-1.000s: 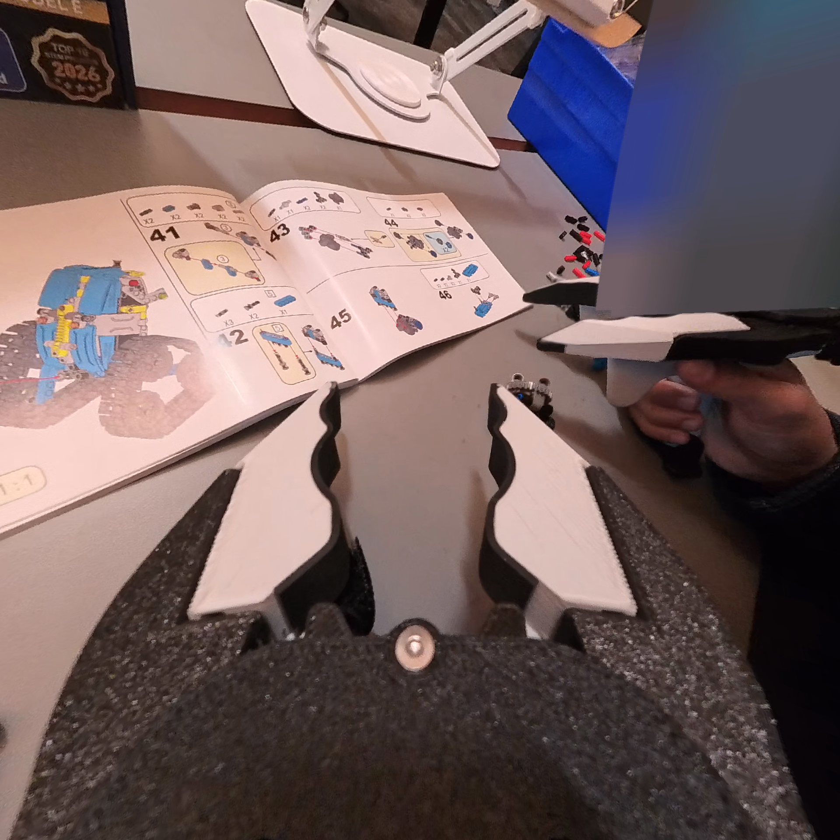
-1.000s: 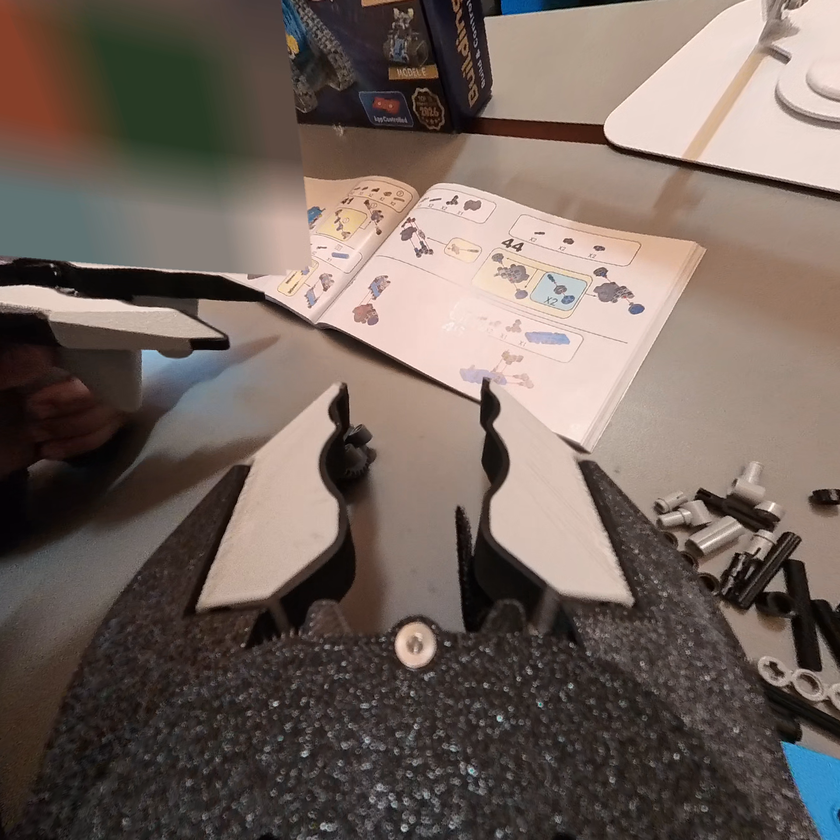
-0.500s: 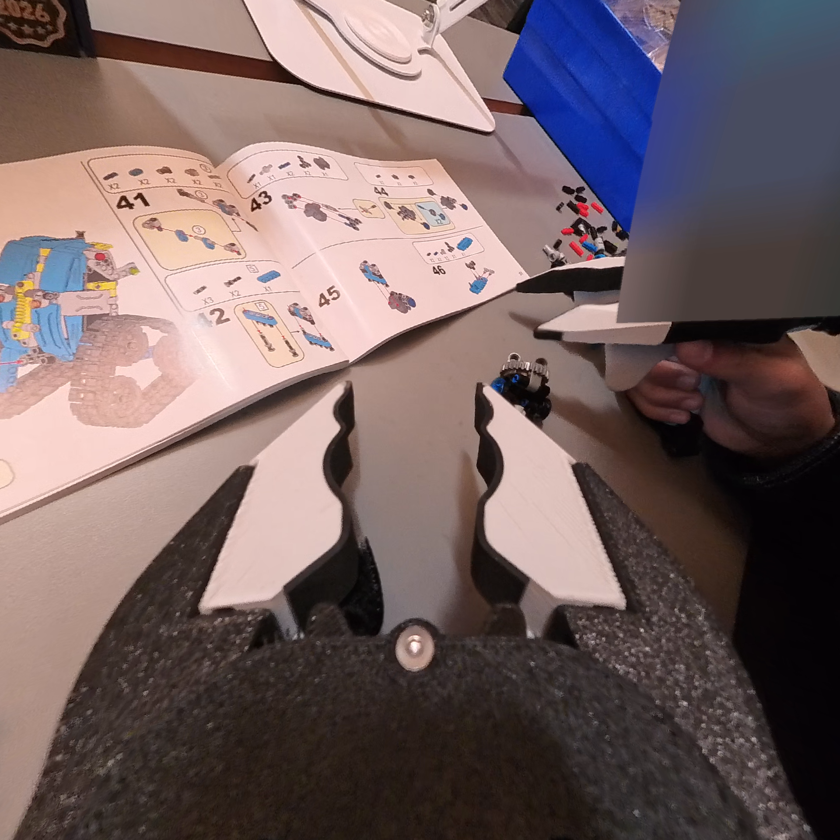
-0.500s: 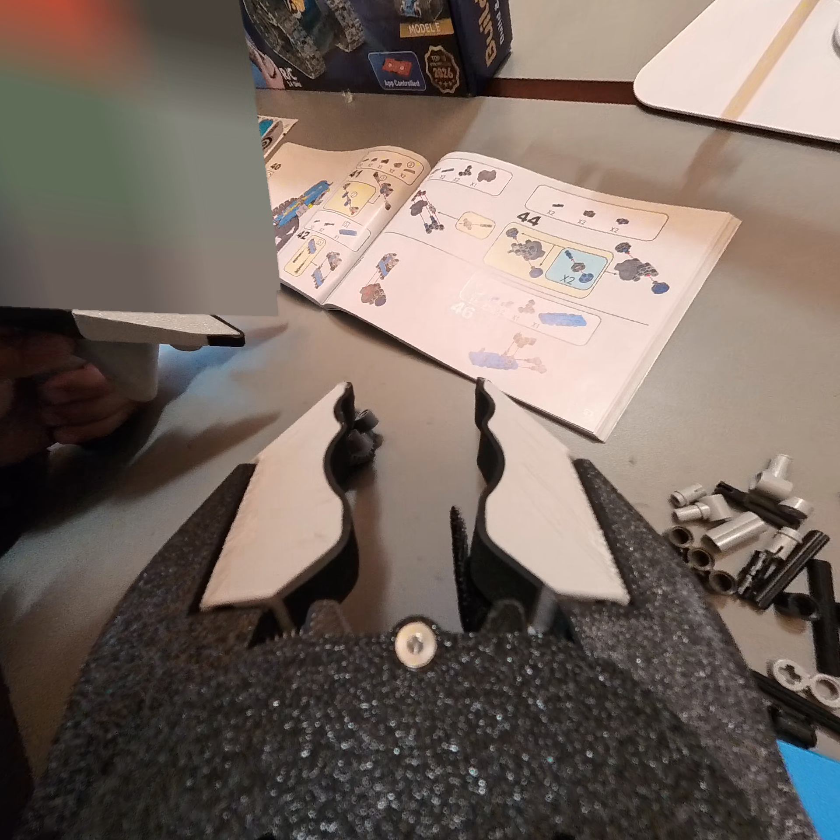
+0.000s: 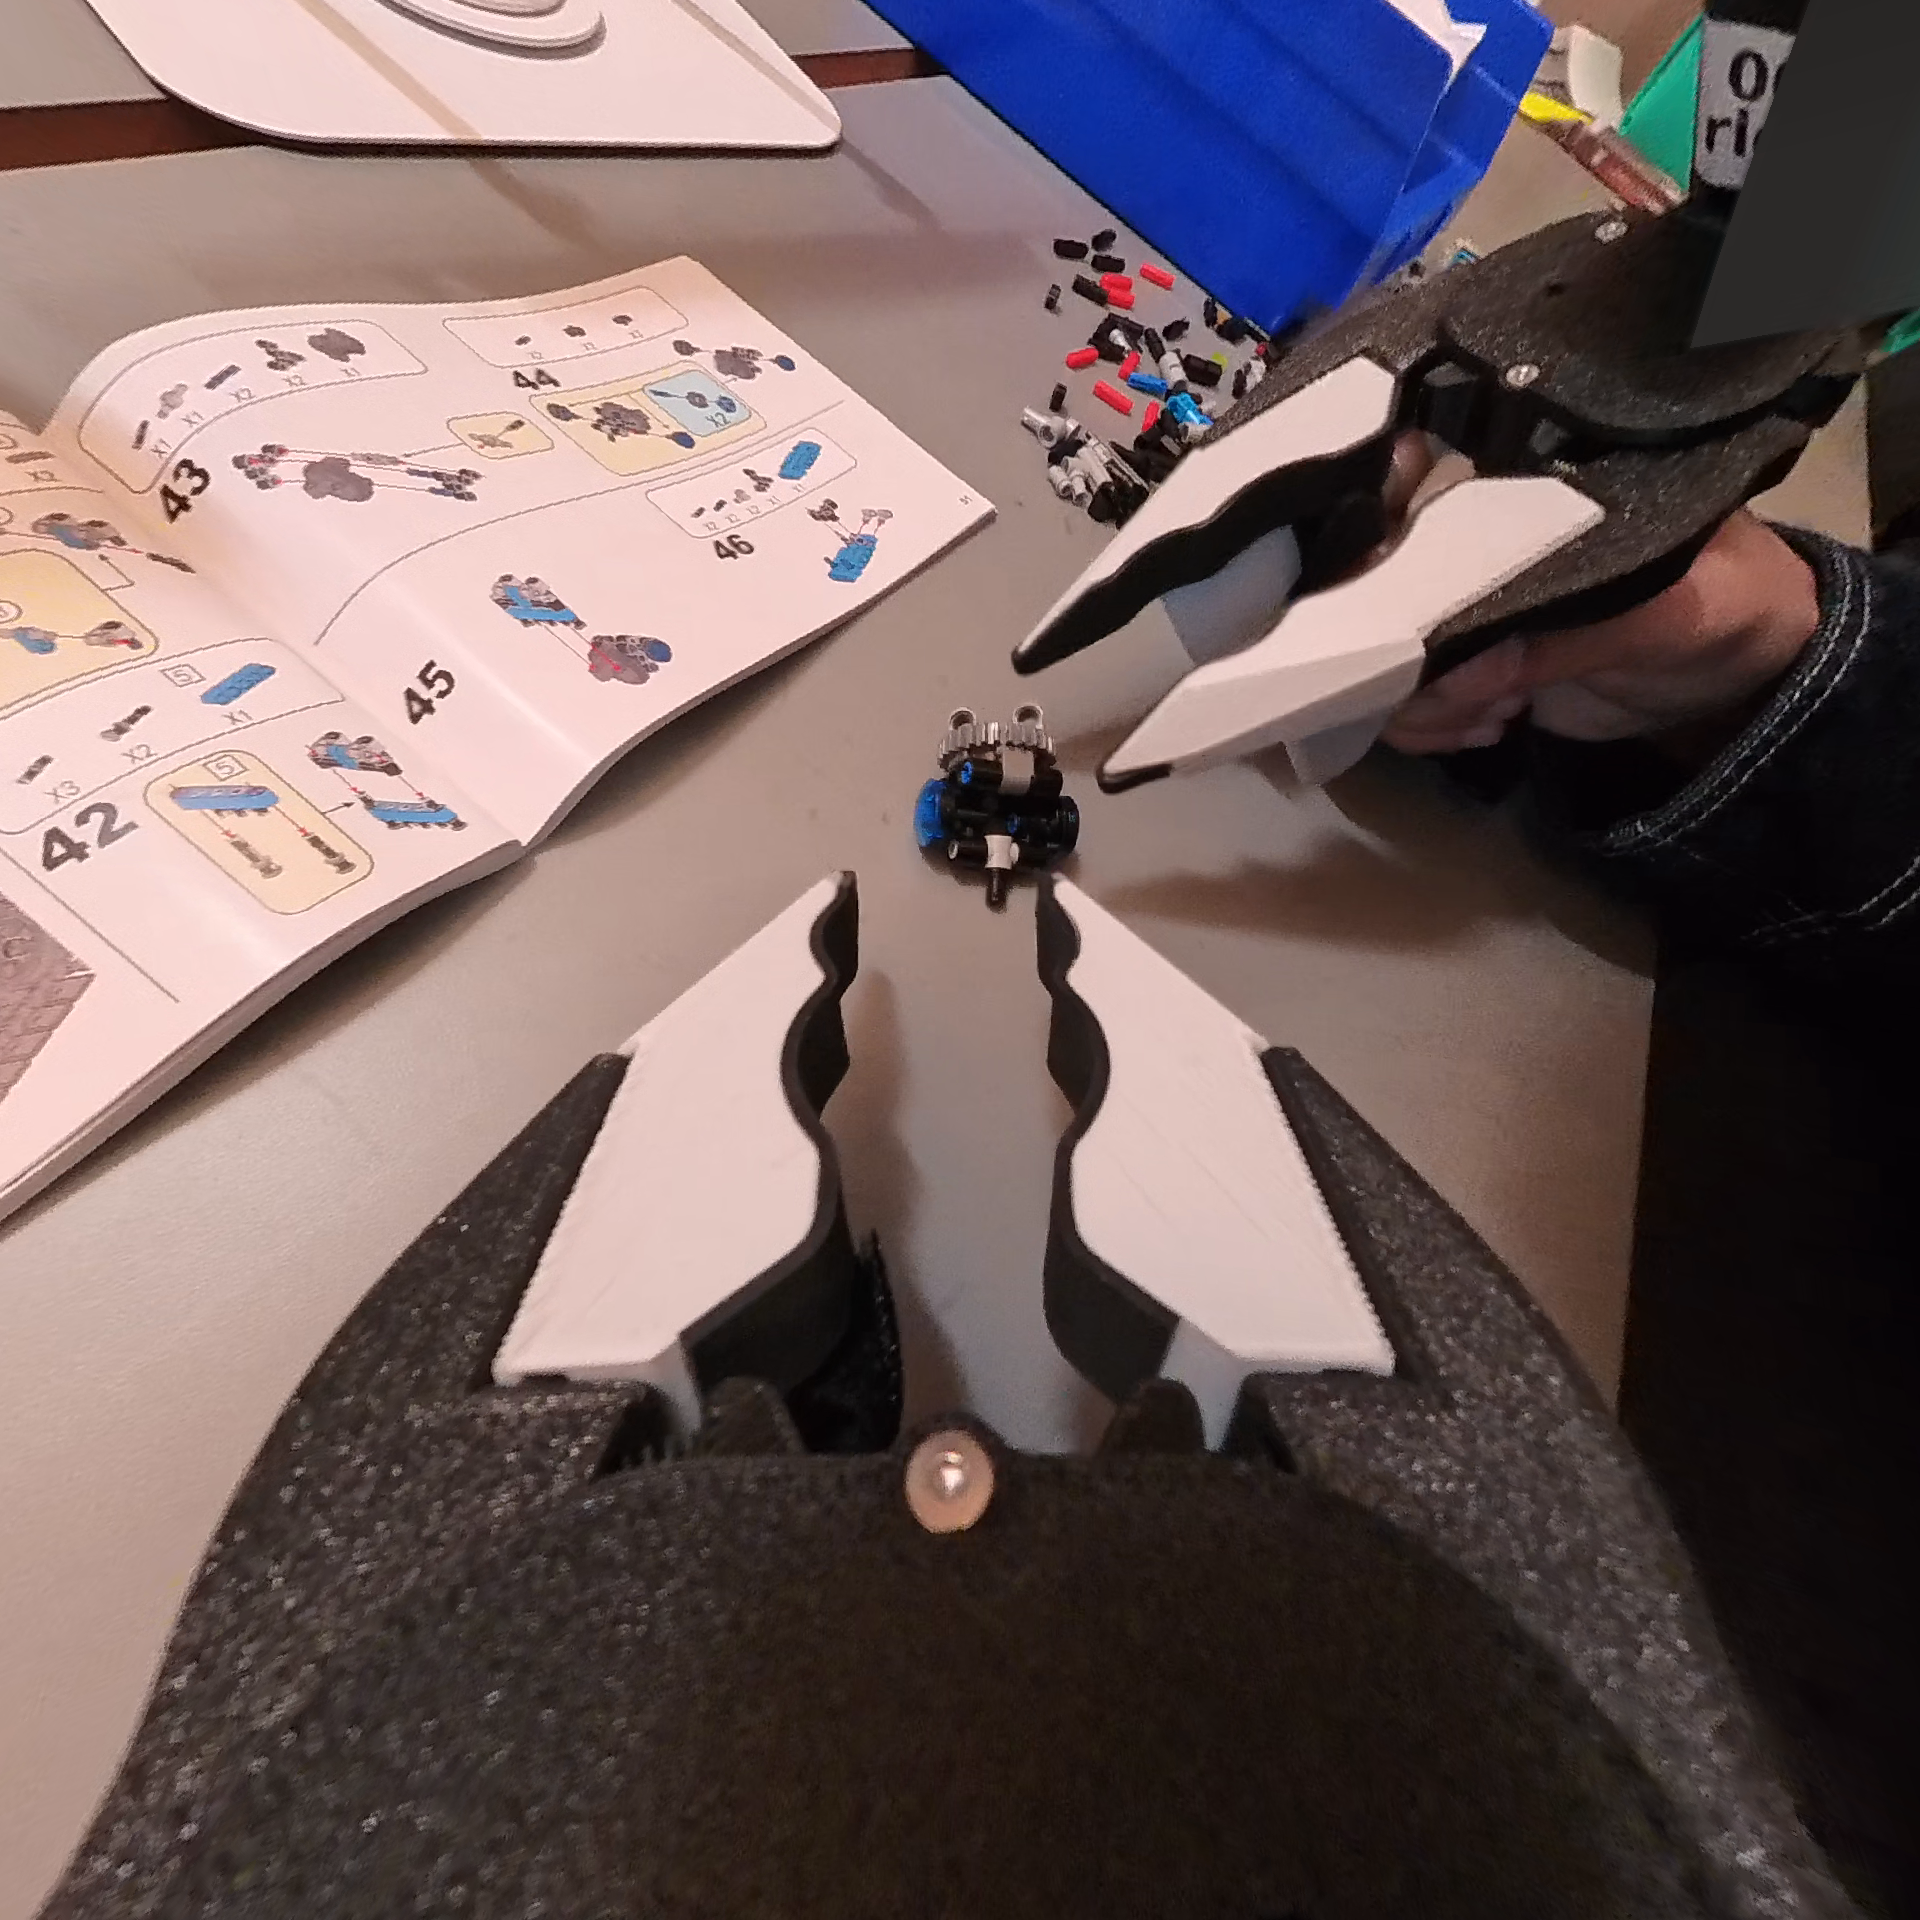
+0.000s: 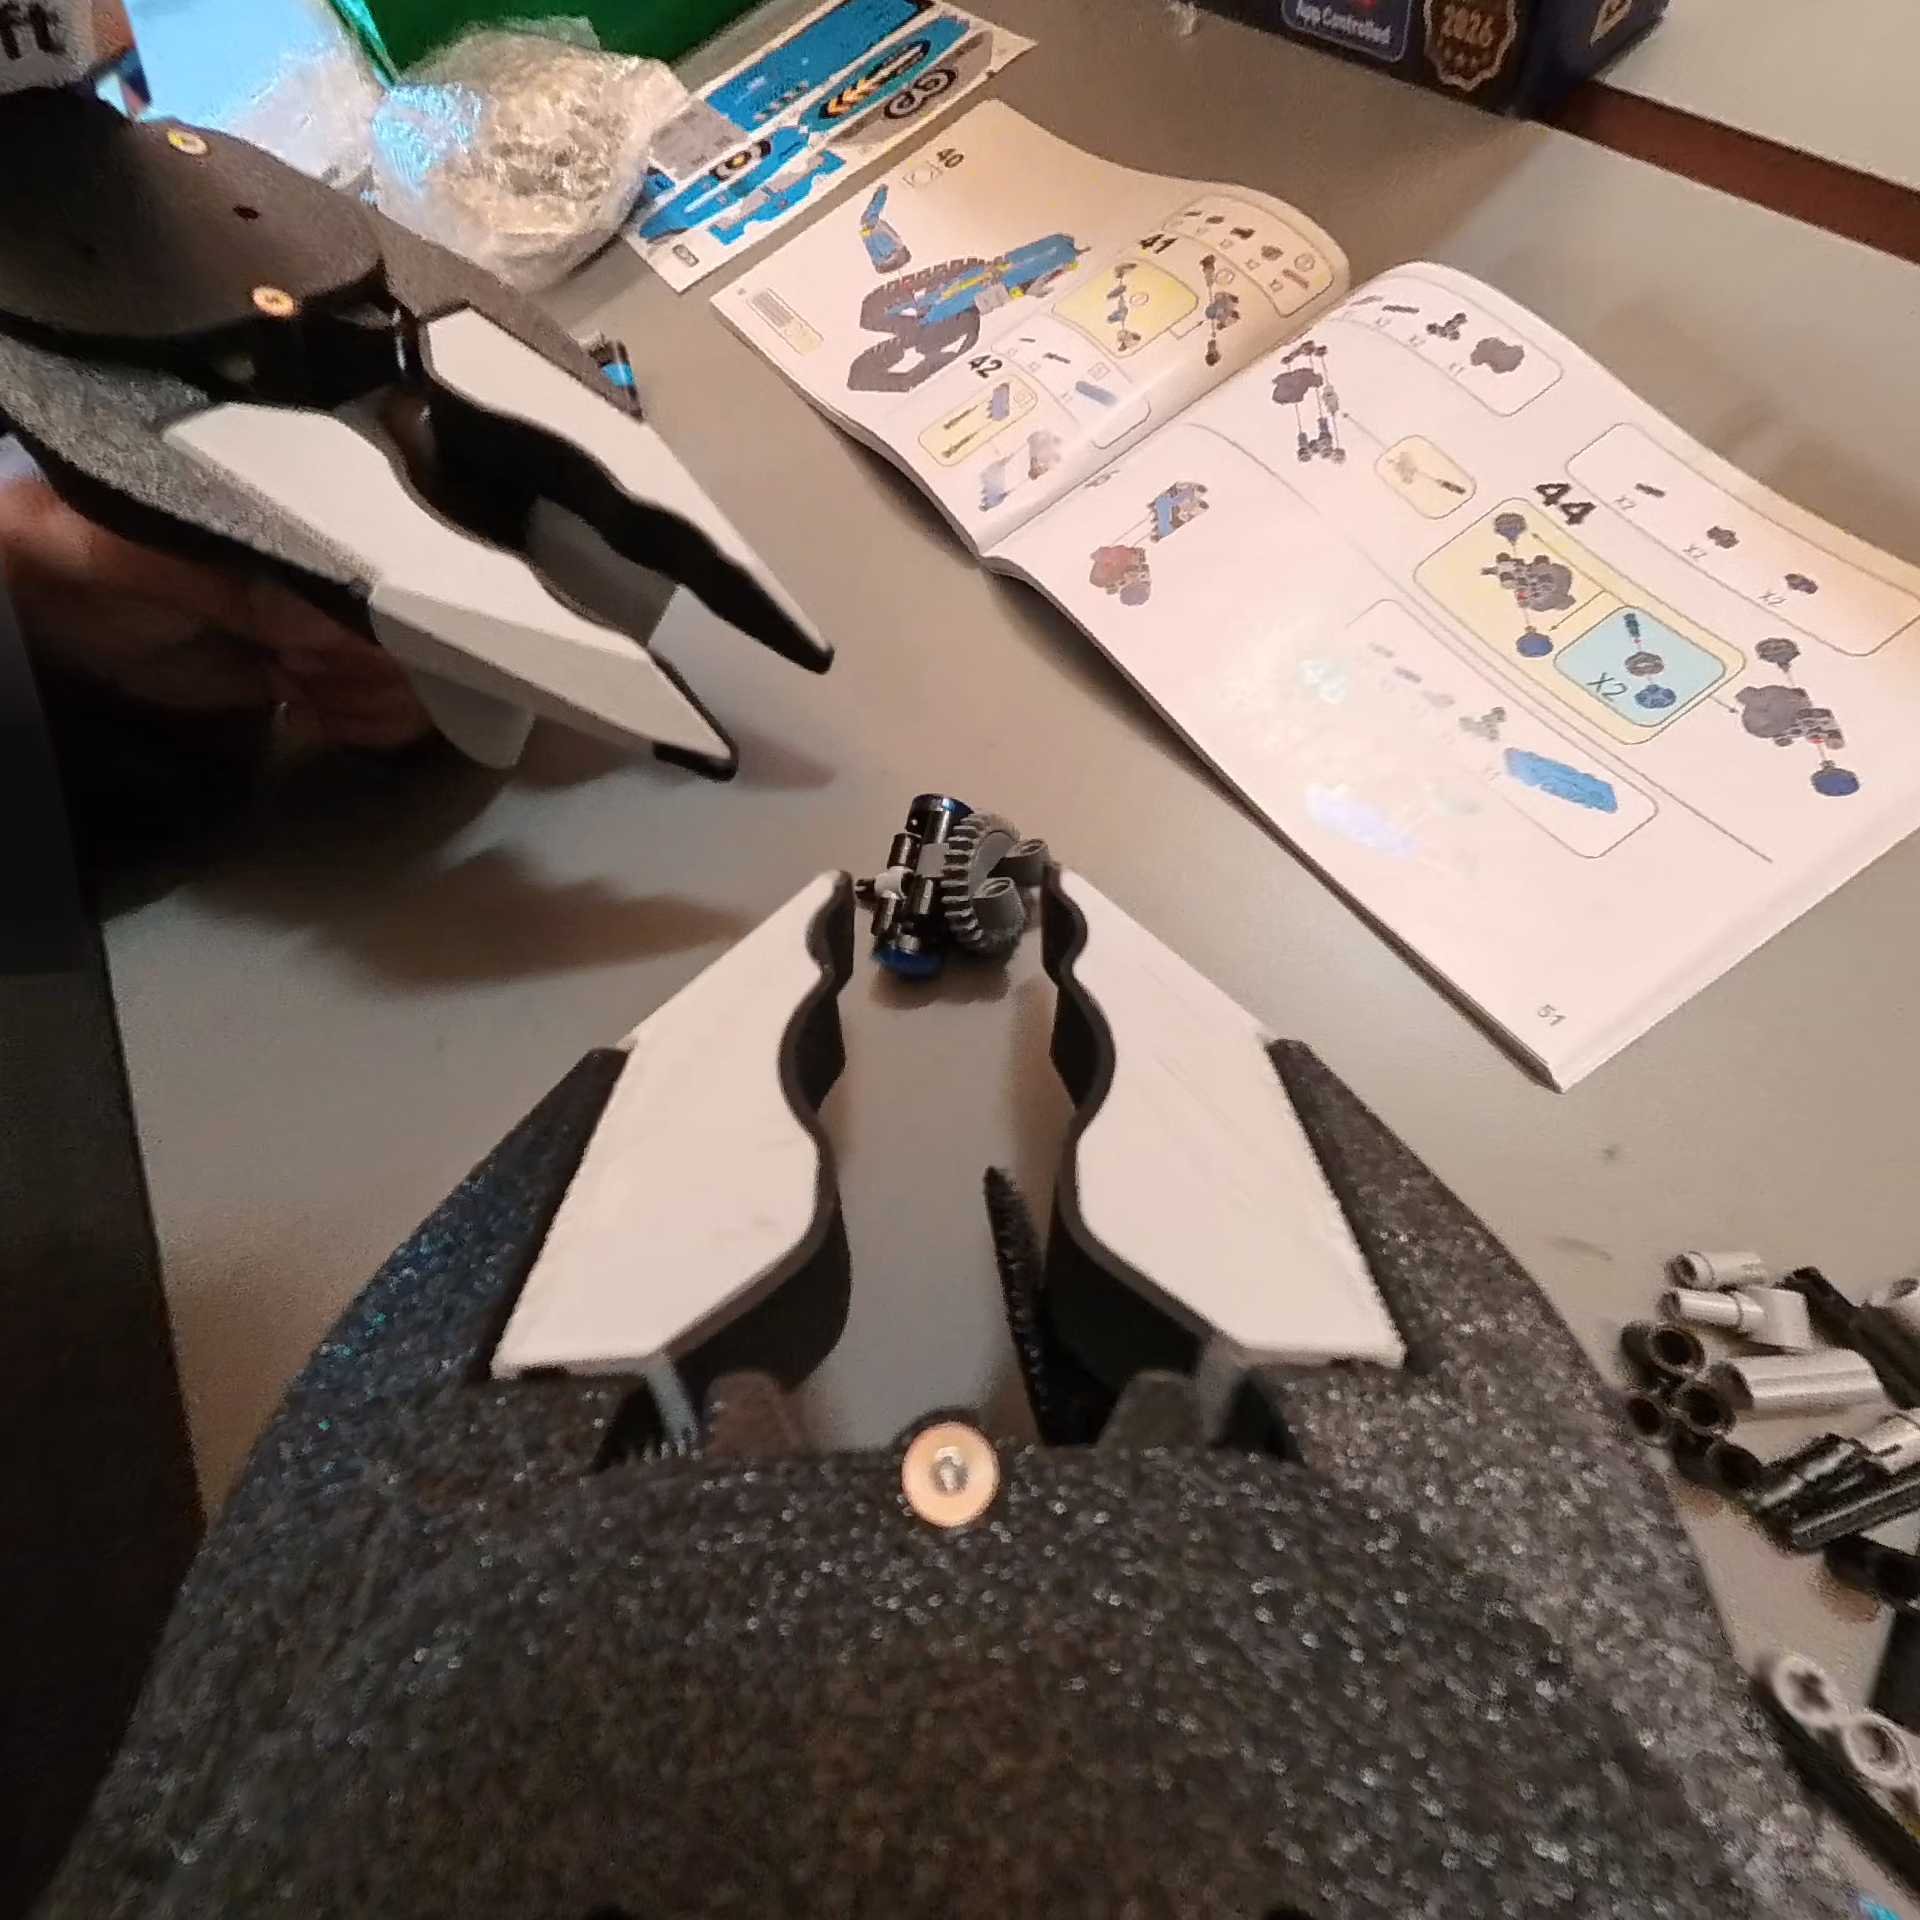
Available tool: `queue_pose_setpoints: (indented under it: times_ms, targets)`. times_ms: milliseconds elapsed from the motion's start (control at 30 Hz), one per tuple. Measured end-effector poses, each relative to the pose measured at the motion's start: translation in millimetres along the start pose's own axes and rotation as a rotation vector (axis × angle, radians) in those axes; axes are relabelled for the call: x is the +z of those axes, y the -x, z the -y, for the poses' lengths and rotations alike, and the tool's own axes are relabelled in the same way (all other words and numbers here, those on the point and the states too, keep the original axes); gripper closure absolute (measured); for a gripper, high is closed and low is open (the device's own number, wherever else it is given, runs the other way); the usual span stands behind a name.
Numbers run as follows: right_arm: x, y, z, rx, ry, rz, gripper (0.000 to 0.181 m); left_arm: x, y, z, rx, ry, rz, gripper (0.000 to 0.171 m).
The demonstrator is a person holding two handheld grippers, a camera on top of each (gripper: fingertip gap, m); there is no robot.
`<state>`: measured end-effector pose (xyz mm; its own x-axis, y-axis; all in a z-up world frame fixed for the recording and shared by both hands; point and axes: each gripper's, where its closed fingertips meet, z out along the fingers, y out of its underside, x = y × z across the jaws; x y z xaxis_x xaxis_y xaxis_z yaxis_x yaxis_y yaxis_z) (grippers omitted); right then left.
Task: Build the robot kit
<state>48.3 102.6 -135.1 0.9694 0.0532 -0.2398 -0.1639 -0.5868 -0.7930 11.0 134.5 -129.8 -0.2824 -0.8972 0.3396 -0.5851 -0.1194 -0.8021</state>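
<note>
A small black, grey and blue brick assembly (image 5: 995,798) with gear wheels lies on the grey table (image 5: 312,1299). My left gripper (image 5: 945,899) is open and empty, its tips just short of the assembly. My right gripper (image 6: 943,896) is open, and the assembly (image 6: 951,883) lies on the table between its fingertips, untouched as far as I can tell. In the left wrist view the right gripper (image 5: 1070,717) comes in from the right, held by a hand (image 5: 1621,655). In the right wrist view the left gripper (image 6: 774,717) hangs at the left.
An open instruction booklet (image 5: 436,582) (image 6: 1351,540) lies behind the assembly. Loose black, red and grey pieces (image 5: 1132,384) (image 6: 1766,1403) lie to the right, by a blue bin (image 5: 1247,135). A white stand base (image 5: 468,83), a sticker sheet (image 6: 821,125) and plastic bags (image 6: 520,145) lie farther back. About 25 cm separates my right fingertips from the white stand base (image 5: 468,83).
Both grippers have tilted downward and moved in on the small assembly. It now sits between the right gripper's tips and right in front of the left gripper's tips.
</note>
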Motion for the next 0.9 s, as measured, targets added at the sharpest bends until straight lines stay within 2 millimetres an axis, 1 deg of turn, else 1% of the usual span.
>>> queue_pose_setpoints:
  times_ms: [67,167,267,367,600,667,700,800,900]
  targets:
    - [0,-2,1,0.013,-0.004,-0.008,0.147,1,-1,-1,0.012,0.008,0.004,0.137]
    - [1,-9,-4,0.026,0.021,-0.034,0.149,2,-1,-3,0.010,0.016,0.005,0.137]
    - [5,-6,-7,0.069,0.028,0.004,0.151,1,0,-2,-0.006,0.011,-0.001,0.137]
    - [7,-6,-9,0.057,0.043,-0.002,0.153,1,1,-2,-0.014,0.011,-0.005,0.137]
    - [8,-3,-6,0.054,0.026,0.002,0.158,1,0,-2,-0.003,0.014,-0.005,0.136]
    - [7,-2,-3,0.031,0.010,-0.003,0.159,1,0,-2,-0.003,0.013,-0.004,0.136]
    - [5,-1,0,0.016,-0.004,-0.005,0.166,1,0,-1,-0.002,0.011,-0.003,0.136]
    - [1,1,6,-0.036,-0.031,-0.022,0.167,1,0,-1,-0.003,0.008,-0.002,0.136]
    - [3,4,5,-0.084,-0.023,-0.030,0.167,1,0,-1,-0.005,0.010,-0.008,0.136]
